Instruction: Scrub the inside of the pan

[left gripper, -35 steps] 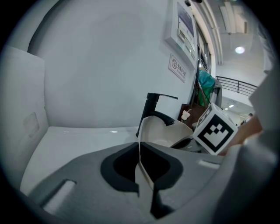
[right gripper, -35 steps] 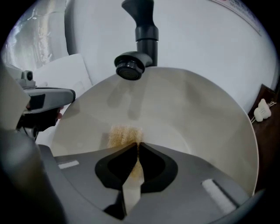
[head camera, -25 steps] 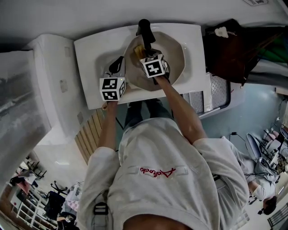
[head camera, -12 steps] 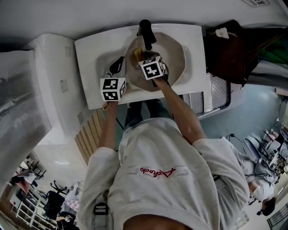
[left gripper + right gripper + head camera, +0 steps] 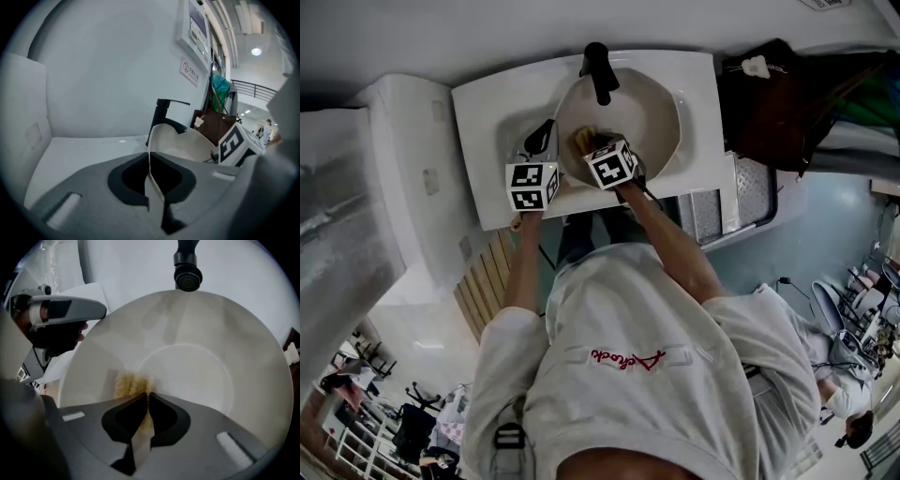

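Note:
A white pan point(image 5: 647, 108) sits tilted in the white sink point(image 5: 487, 103) under the black faucet point(image 5: 598, 66). My left gripper point(image 5: 546, 139) is shut on the pan's left rim; in the left gripper view the thin white rim point(image 5: 151, 154) runs between the closed jaws. My right gripper point(image 5: 595, 142) reaches inside the pan, shut on a yellowish scrubber point(image 5: 132, 384). The scrubber presses on the near-left inner wall of the pan point(image 5: 197, 376). The faucet head point(image 5: 187, 278) hangs above the far rim.
A dark bag point(image 5: 778, 103) stands right of the sink, with a metal rack point(image 5: 755, 192) below it. A white wall runs behind the faucet point(image 5: 163, 117). The left gripper point(image 5: 61, 310) shows at the left of the right gripper view.
My right gripper has drawn the scrubber from the far part of the pan toward the near-left wall. The left gripper keeps its hold on the rim.

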The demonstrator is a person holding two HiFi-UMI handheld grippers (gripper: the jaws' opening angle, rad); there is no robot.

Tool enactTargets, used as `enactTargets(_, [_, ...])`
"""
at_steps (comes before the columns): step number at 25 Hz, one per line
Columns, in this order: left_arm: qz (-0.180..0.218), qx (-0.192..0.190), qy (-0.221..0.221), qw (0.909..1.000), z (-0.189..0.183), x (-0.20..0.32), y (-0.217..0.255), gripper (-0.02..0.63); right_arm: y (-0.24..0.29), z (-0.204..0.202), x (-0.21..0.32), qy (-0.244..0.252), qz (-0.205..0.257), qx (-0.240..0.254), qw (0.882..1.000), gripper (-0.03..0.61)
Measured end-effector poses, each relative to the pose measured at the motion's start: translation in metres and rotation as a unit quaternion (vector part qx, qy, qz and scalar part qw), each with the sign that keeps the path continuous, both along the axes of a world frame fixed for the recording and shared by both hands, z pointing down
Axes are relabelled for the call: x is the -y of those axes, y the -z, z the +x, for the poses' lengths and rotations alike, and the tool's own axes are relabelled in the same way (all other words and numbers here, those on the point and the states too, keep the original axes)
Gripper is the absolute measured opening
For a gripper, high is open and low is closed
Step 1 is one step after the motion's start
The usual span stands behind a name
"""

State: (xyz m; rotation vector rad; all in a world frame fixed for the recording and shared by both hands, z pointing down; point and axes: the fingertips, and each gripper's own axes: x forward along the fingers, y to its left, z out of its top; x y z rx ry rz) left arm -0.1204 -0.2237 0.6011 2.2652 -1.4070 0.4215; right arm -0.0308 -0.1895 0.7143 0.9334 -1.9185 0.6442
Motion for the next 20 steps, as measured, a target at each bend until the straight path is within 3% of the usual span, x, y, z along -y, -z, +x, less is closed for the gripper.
enactTargets(8, [-0.003,0.002,0.001,1.0000,0.001,0.000,0.000,0.012,-0.004,0.003,-0.011,0.020,-0.009,-0.009,1.000,0.026])
enactTargets(20, [-0.005,-0.003,0.007,1.0000,0.000,0.000,-0.001,0.012,0.026,0.019,0.057,-0.032,0.057,0.010,0.998,0.026])
